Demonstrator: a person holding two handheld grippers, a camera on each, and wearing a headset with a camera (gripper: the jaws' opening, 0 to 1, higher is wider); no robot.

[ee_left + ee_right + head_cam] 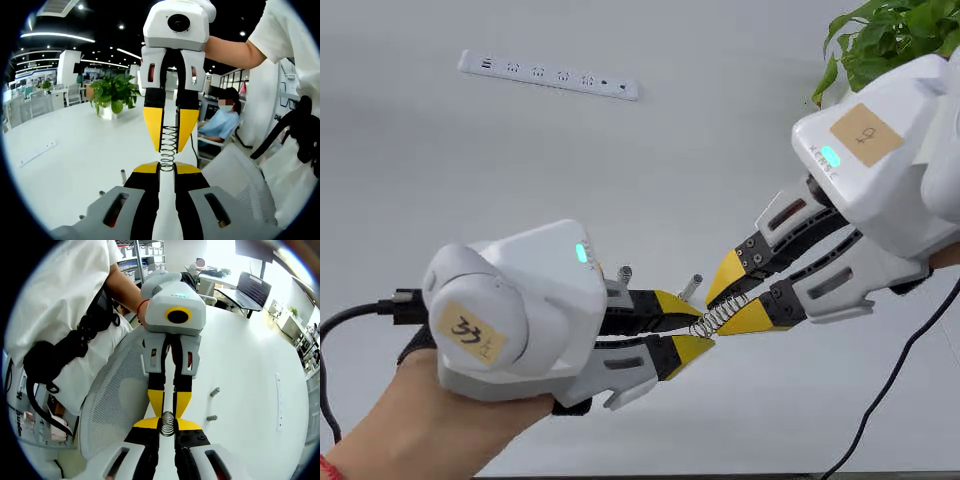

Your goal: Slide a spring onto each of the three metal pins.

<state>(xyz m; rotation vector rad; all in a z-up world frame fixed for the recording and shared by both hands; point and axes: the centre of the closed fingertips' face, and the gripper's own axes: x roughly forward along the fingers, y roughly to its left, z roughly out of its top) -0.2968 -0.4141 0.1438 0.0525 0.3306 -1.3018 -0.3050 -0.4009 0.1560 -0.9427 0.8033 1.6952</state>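
A steel spring point(725, 312) hangs in the air between the two grippers, above the white table point(650, 170). My right gripper point(716, 316) comes in from the upper right and is shut across the coils point(168, 142). My left gripper point(705, 330), lower left, has its yellow tips closed on a thin piece at the spring's near end. It looks like a metal pin, with its shaft hidden in the coils. The right gripper view shows the spring point(167, 422) end-on at its own tips. Two more pins point(623, 272) point(692, 287) stand on the table behind the left gripper.
A white power strip point(548, 75) lies at the far left of the table. A green plant point(890, 35) stands at the far right corner. Black cables point(900, 370) point(350, 320) trail from both grippers. A mesh chair point(110, 405) stands at the table's edge.
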